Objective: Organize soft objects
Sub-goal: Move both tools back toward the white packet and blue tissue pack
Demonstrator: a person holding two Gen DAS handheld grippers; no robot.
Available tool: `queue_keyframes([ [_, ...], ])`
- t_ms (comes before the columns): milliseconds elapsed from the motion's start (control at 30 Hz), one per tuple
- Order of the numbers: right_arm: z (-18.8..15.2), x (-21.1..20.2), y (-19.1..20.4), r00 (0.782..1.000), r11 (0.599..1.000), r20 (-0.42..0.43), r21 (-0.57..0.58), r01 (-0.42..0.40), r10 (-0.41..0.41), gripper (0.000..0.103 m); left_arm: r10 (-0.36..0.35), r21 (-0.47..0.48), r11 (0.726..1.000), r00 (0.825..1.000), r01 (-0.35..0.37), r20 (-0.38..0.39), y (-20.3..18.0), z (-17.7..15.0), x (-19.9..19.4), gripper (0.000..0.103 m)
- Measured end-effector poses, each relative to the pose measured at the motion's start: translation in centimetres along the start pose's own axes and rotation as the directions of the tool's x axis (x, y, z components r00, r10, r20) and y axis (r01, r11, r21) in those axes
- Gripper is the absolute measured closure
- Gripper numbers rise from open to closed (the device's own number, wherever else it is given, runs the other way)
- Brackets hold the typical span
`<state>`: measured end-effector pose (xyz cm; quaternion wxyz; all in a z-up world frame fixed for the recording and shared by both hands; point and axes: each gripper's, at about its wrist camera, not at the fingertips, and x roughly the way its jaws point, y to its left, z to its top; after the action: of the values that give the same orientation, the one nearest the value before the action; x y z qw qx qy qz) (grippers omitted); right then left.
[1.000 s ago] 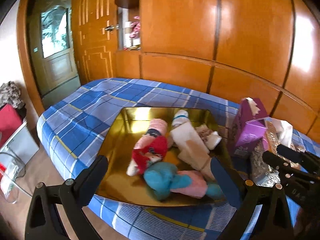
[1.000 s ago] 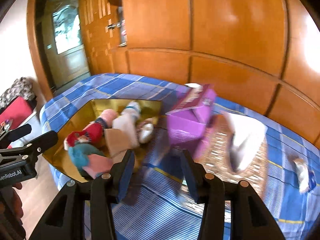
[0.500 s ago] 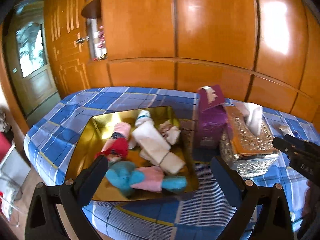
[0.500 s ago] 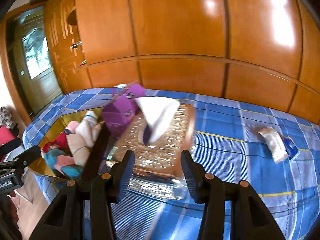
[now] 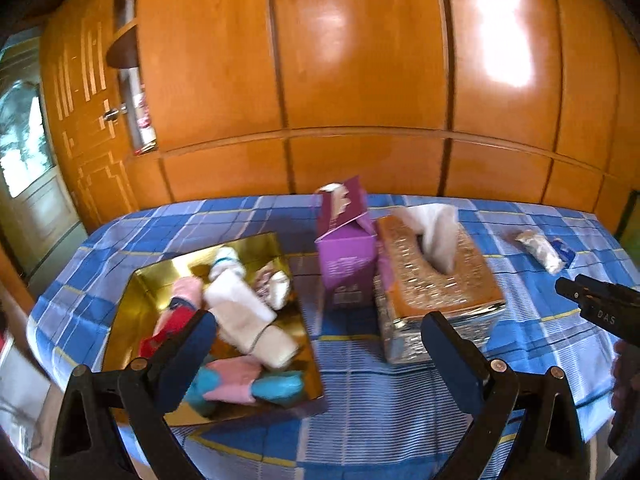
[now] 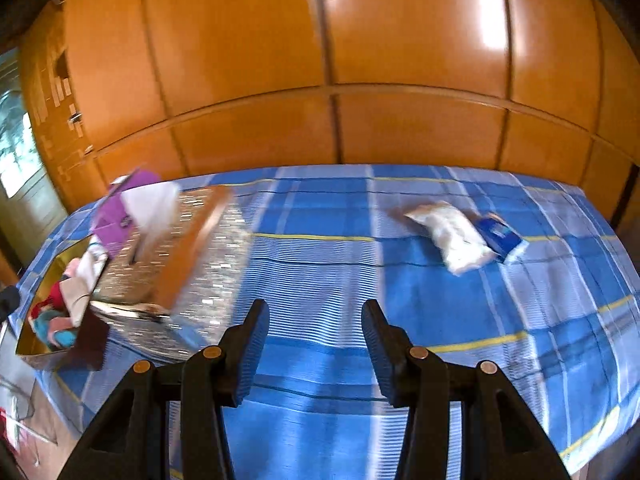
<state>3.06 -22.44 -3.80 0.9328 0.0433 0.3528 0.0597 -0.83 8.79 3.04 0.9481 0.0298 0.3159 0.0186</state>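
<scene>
Glossy orange wooden wardrobe panels [image 5: 360,80] fill the background behind the desk, which we see draped in a blue checked cloth [image 6: 320,280].

We hold our left claw [image 5: 318,344] above the near edge of the desk, its two dark blue pads spread wide apart with nothing between them. Beyond its left pad sits a shiny gold rectangular tray [image 5: 152,292] piled with soft things: a white rolled cloth [image 5: 244,316], a red and pink bundle [image 5: 172,320], a teal and pink plush piece [image 5: 248,388] and a small pale bundle [image 5: 276,282] at the back. Just beside the tray on the right stands an open purple cardboard box [image 5: 346,256], and touching that a glittering gold and silver tissue box [image 5: 432,284] with a white tissue sticking up.

Our right claw [image 6: 316,344] hangs over bare cloth, its black pads apart and holding nothing. Ahead of it and to the right, well apart from the tray, lie a white soft packet [image 6: 452,236] and a small blue tissue pack [image 6: 500,236], touching each other.
</scene>
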Motion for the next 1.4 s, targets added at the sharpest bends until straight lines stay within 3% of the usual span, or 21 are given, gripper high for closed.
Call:
queue_keyframes([
  [200, -0.2, -1.2, -5.8, 0.996, 0.993, -0.013, 0.081, 0.084, -0.083, 0.055, -0.097, 0.094, 0.991, 0.995, 0.096, 0.007, -4.0, 1.8, 0.3, 0.0],
  [400, -0.9, -2.7, -12.0, 0.983, 0.971, -0.044, 0.157, 0.181, -0.176, 0.055, -0.227, 0.195, 0.953, 0.973, 0.23, -0.04, -10.4, 4.2, 1.6, 0.0],
  [633, -2.7, -4.3, -17.8, 0.963, 0.931, -0.075, 0.247, 0.269, -0.259, 0.055, -0.352, 0.277, 0.884, 0.927, 0.375, -0.131, -19.6, 6.1, 5.2, 0.001],
  [700, -3.3, -4.3, -19.1, 0.961, 0.922, -0.083, 0.272, 0.276, -0.264, 0.055, -0.387, 0.29, 0.859, 0.906, 0.423, -0.174, -22.0, 6.1, 6.6, 0.005],
  [800, -4.1, -4.2, -20.2, 0.958, 0.914, -0.087, 0.289, 0.285, -0.272, 0.055, -0.439, 0.245, 0.83, 0.858, 0.501, -0.265, -25.4, 6.2, 9.4, 0.013],
  [933, -5.0, -4.0, -21.1, 0.962, 0.908, -0.088, 0.316, 0.274, -0.26, 0.055, -0.476, 0.14, 0.819, 0.795, 0.557, -0.376, -29.4, 6.6, 14.2, 0.03],
  [1033, -5.6, -3.7, -21.7, 0.964, 0.905, -0.09, 0.333, 0.266, -0.25, 0.055, -0.51, 0.05, 0.81, 0.744, 0.584, -0.432, -32.0, 6.9, 17.6, 0.034],
  [1100, -6.0, -3.5, -22.2, 0.966, 0.901, -0.094, 0.35, 0.257, -0.24, 0.055, -0.525, -0.008, 0.811, 0.722, 0.585, -0.45, -33.0, 7.0, 19.4, 0.035],
  [1300, -6.4, -3.4, -23.1, 0.97, 0.894, -0.087, 0.375, 0.243, -0.228, 0.055, -0.559, -0.171, 0.82, 0.699, 0.546, -0.446, -35.6, 8.1, 24.7, 0.035],
  [1400, -6.6, -3.2, -23.4, 0.971, 0.891, -0.091, 0.387, 0.24, -0.222, 0.055, -0.539, -0.186, 0.837, 0.714, 0.515, -0.447, -36.9, 8.3, 26.7, 0.033],
])
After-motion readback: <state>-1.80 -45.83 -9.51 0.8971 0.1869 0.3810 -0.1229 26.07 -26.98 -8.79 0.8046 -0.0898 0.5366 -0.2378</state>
